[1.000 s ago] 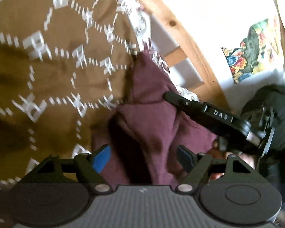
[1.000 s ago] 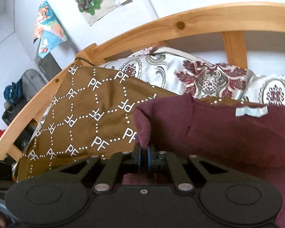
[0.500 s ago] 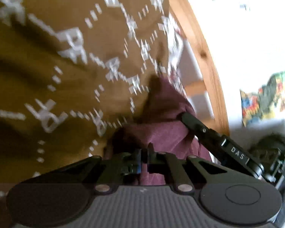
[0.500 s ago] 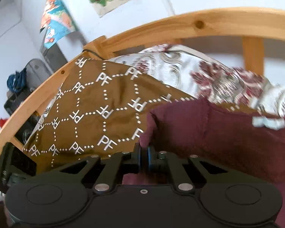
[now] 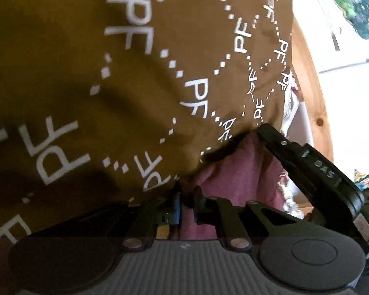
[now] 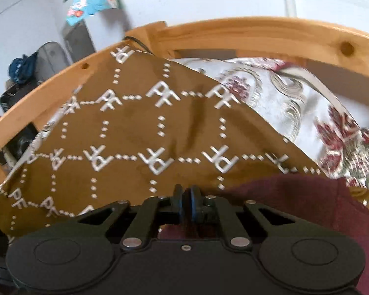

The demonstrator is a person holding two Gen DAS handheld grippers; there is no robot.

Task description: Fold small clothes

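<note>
left tool (image 5: 186,198) opening, maroon garment (image 5: 236,172) between | right tool (image 6: 186,198) opening, likely empty | garment axis unclear

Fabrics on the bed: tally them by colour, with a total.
Maroon garment: 1
Brown blanket printed with white PF letters: 1
White cloth with red floral pattern: 1
Total: 3

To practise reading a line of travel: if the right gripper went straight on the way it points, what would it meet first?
Most likely the brown cover lying just beyond the right gripper, whose jaws are opening; depth is unclear.
</note>
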